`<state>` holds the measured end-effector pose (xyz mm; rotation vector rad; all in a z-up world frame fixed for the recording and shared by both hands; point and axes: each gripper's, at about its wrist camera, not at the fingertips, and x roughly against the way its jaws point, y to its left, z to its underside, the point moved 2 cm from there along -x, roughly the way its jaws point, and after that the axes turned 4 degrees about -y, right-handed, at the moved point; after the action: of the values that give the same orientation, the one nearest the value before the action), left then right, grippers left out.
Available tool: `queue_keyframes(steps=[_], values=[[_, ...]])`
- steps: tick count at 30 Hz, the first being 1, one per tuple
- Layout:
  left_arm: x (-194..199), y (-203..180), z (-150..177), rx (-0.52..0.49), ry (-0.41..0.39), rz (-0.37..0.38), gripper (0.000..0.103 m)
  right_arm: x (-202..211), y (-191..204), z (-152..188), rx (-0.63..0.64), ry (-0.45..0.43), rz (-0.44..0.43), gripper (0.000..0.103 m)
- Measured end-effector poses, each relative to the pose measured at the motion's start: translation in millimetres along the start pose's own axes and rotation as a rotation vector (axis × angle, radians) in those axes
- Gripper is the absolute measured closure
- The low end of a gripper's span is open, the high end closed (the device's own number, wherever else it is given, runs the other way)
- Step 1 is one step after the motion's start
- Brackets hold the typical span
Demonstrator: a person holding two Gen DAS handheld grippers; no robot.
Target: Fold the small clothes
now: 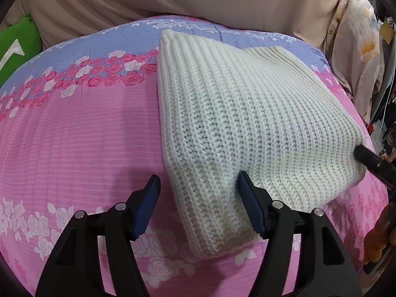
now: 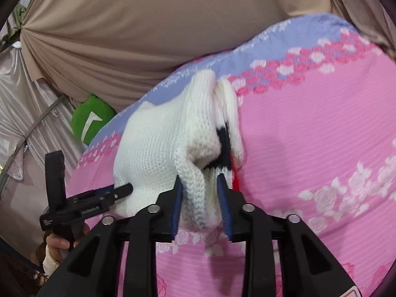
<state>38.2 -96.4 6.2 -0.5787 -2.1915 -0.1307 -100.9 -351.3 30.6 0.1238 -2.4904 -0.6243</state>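
Two hand-held grippers folding a white knit sweater (image 1: 247, 113) on the bed (image 1: 74, 136).
Left hand-held gripper (image 1: 196, 193) wide open, its right finger pressing the knit; right hand-held gripper (image 2: 200, 185) pinches a bunched edge: lift evenly.

Pink rose-print bedspread (image 1: 74, 136), green cushion (image 1: 17, 47), beige curtain (image 2: 138, 29).

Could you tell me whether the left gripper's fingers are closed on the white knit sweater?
No: the left gripper stands open, one finger pressing the white knit sweater, the other beside it over the pink floral bedspread.
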Motion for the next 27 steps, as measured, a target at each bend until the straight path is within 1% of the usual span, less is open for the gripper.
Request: queue_keyframes(steps=[1,2,3,6,9,11,13,15,18,19,20,21,22,23,24,26,27], values=[[-0.6,0.4,-0.3,-0.001,-0.001,0.0,0.04,0.3,2.4,-5.5,0.011,-0.006,0.0,0.065],[-0.7,0.8,-0.2,0.001,-0.001,-0.001,0.039,-0.2,4.1,-11.7,0.02,-0.015,0.003,0.059],[-0.7,1.1,0.0,0.003,-0.001,-0.001,0.038,-2.0,6.0,-19.0,0.033,-0.028,0.018,0.056],[-0.1,5.5,1.0,0.015,0.0,0.002,0.035,-8.7,7.4,-35.1,0.05,-0.05,0.057,0.055],[4.2,14.9,2.3,0.052,-0.002,0.034,0.035,-13.8,1.8,-42.5,0.016,-0.049,0.049,0.049],[13.2,26.6,3.2,0.096,-0.015,0.062,0.035,-20.7,0.1,-44.3,0.003,-0.026,0.028,0.047],[25.5,35.5,1.4,0.117,-0.045,0.061,0.036,-30.1,0.6,-45.5,0.006,0.0,0.021,0.043],[38.7,40.4,-5.3,0.118,-0.086,0.048,0.037,-44.6,3.2,-48.8,0.011,0.035,0.01,0.039],[51.1,43.1,-14.7,0.127,-0.135,0.059,0.037,-73.2,10.1,-56.5,0.007,0.094,-0.038,0.038],[51.9,43.4,-16.4,0.129,-0.14,0.06,0.037,-82.9,11.8,-58.7,0.01,0.109,-0.036,0.037],[51.4,43.2,-18.0,0.131,-0.14,0.057,0.037,-93.9,15.5,-60.5,0.031,0.132,-0.021,0.04],[50.1,42.8,-19.4,0.135,-0.137,0.055,0.037,-104.7,23.3,-62.7,0.076,0.154,0.009,0.061],[49.2,42.4,-20.4,0.138,-0.133,0.06,0.037,-108.8,32.8,-65.5,0.116,0.17,0.024,0.075],[49.2,41.6,-21.1,0.138,-0.132,0.065,0.037,-105.2,45.5,-69.9,0.135,0.165,-0.015,0.084],[50.0,42.4,-23.4,0.136,-0.135,0.068,0.037,-91.1,63.5,-77.4,0.154,0.121,-0.097,0.085],[54.9,40.8,-26.4,0.129,-0.153,0.069,0.037,-54.8,90.7,-90.8,0.193,0.007,-0.2,0.086],[56.9,40.9,-27.3,0.127,-0.161,0.069,0.037,-36.8,97.2,-96.5,0.19,-0.047,-0.251,0.087]])
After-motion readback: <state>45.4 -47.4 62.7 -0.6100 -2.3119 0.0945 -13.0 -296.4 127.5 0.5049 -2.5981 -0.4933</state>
